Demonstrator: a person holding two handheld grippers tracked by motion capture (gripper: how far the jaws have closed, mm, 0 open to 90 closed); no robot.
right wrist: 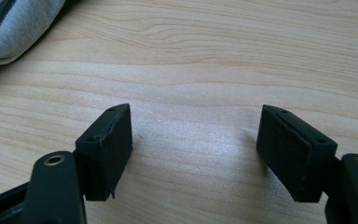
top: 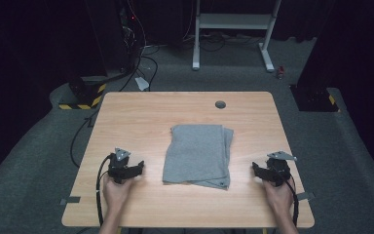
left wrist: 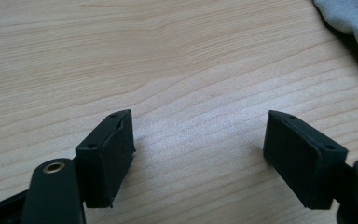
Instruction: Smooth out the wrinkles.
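The table (top: pixel 141 112) is pale wood with fine darker grain lines and a small grey round cap near its far edge. The folded cloth (top: pixel 197 153) is plain light grey, unpatterned. Both the left claw (top: pixel 135 169) and the right claw (top: pixel 259 170) are matte black. The carpet (top: pixel 39 161) is dark grey. Yellow-and-black hazard stripes (top: pixel 80 105) mark a base at far left.

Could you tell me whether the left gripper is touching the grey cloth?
Apart. The high view shows bare table between the left gripper and the cloth; its jaws stand open over wood.
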